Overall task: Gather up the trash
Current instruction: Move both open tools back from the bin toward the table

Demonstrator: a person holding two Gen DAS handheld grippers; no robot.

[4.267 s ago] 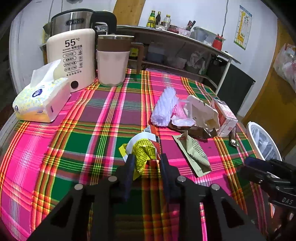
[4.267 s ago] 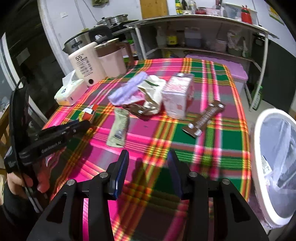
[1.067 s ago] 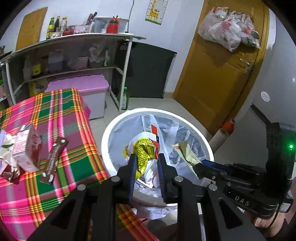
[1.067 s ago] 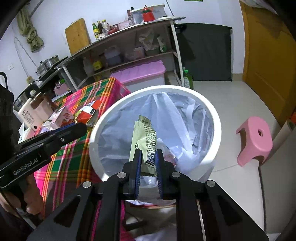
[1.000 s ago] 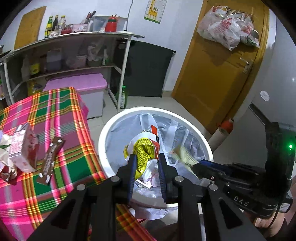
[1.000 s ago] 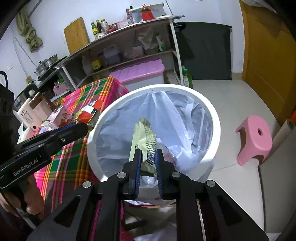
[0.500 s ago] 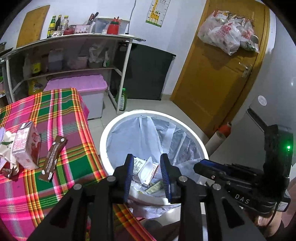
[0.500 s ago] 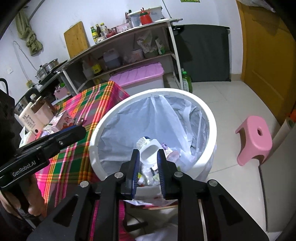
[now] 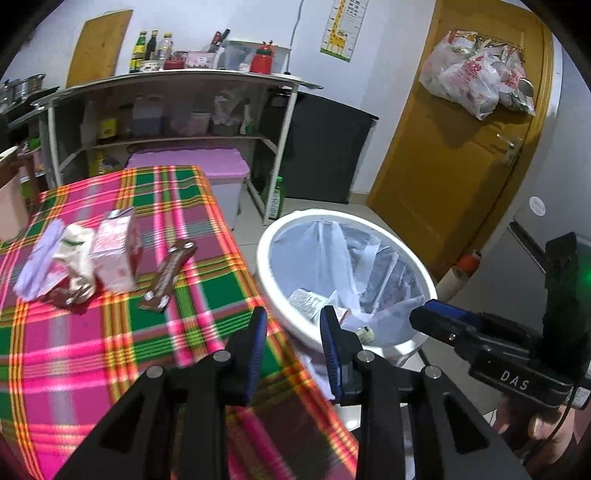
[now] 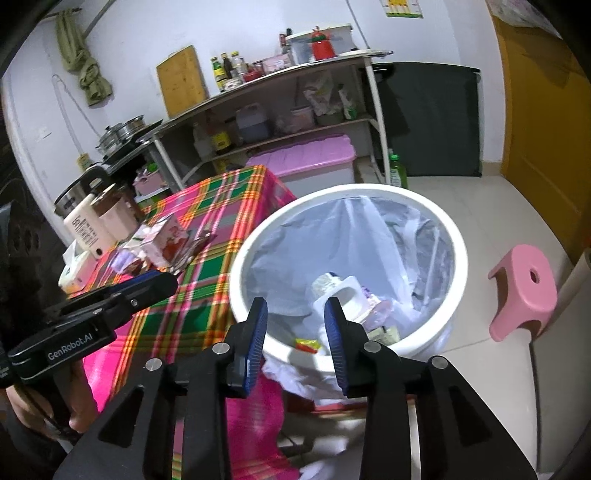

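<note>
On the plaid tablecloth [image 9: 92,354], a pink carton [image 9: 114,254] and brown wrapper [image 9: 168,275] are lying together. The left gripper [image 9: 291,328] is hanging empty, released. The right gripper [image 10: 295,325] is opening, empty, over the white bin [image 10: 347,195] holding trash.

White walls [image 9: 229,22] and a pale tiled floor [image 10: 476,206] enclose the room. A grey metal shelving unit [image 9: 177,79] adjoins an ochre wooden door [image 9: 454,155]. A pink plastic stool [image 10: 524,291] stands on the floor.
</note>
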